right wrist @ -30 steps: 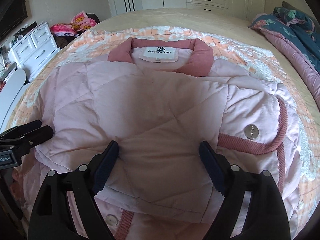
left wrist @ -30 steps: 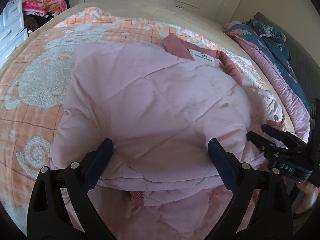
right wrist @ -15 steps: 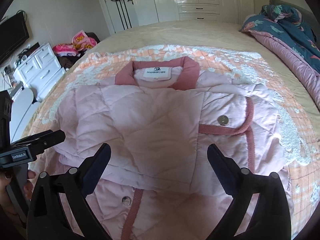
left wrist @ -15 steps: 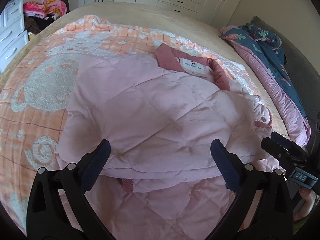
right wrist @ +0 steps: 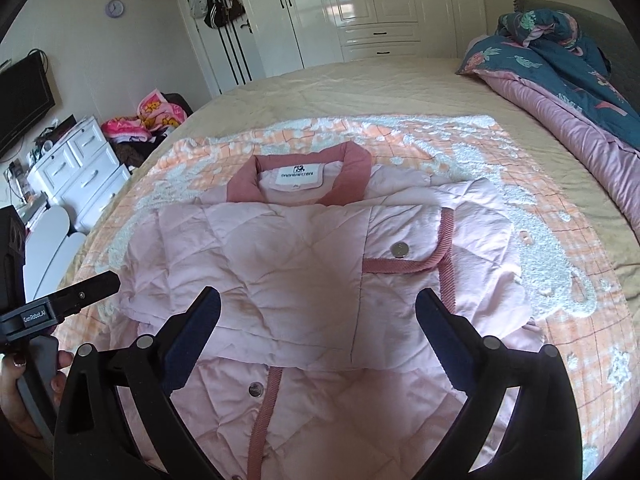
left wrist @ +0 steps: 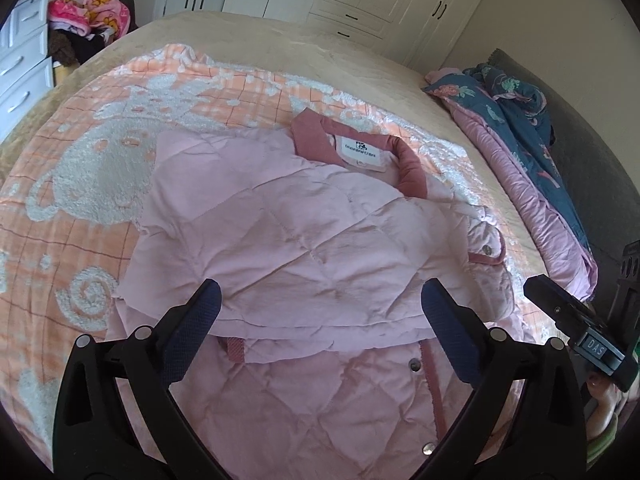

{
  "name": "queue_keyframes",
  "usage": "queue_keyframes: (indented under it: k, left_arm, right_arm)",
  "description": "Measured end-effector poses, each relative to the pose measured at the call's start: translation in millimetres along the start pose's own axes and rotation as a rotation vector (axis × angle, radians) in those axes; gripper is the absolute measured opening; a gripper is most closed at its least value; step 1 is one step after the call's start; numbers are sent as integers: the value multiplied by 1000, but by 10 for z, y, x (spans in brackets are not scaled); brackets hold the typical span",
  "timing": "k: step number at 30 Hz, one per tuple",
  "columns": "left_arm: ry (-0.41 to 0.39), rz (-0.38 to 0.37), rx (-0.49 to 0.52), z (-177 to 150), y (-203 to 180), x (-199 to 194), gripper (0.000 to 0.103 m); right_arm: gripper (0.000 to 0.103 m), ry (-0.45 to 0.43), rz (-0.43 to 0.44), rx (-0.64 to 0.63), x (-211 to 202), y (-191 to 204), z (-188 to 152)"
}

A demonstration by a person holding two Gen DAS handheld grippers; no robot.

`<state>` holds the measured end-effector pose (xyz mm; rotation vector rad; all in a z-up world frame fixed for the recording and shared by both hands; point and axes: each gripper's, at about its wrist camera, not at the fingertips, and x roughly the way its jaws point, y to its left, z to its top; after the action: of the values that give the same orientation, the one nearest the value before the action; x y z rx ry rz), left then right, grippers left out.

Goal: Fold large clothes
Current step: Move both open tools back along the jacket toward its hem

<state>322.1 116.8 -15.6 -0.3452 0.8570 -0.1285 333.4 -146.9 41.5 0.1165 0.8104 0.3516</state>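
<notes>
A pale pink quilted jacket (left wrist: pixel 312 240) with a darker pink collar (left wrist: pixel 408 164) and a white neck label lies flat on the bed, its sleeves folded across the body. It also shows in the right wrist view (right wrist: pixel 304 276). My left gripper (left wrist: pixel 320 304) is open and empty, above the jacket's lower half. My right gripper (right wrist: pixel 318 312) is open and empty, also above the lower half. The right gripper shows at the right edge of the left wrist view (left wrist: pixel 576 332); the left gripper shows at the left edge of the right wrist view (right wrist: pixel 64 304).
The jacket lies on an orange and white blanket (right wrist: pixel 552 264) over a beige bed. A blue and pink duvet (right wrist: pixel 580 92) is heaped along the right side. White drawers (right wrist: pixel 76 164) and a pile of clothes (right wrist: pixel 148 116) stand to the left, wardrobes (right wrist: pixel 360 12) behind.
Both grippers have pulled back and up from the jacket, which now looks smaller and further away. Both stay open. The folded jacket has not shifted.
</notes>
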Motion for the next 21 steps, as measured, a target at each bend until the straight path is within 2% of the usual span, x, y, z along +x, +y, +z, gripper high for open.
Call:
queue_keyframes:
  k: [21]
  left_arm:
    - [-115,-27,8,-106,-141,-812,94]
  right_arm:
    - [98,-92,-19,20,-764,-17,-114]
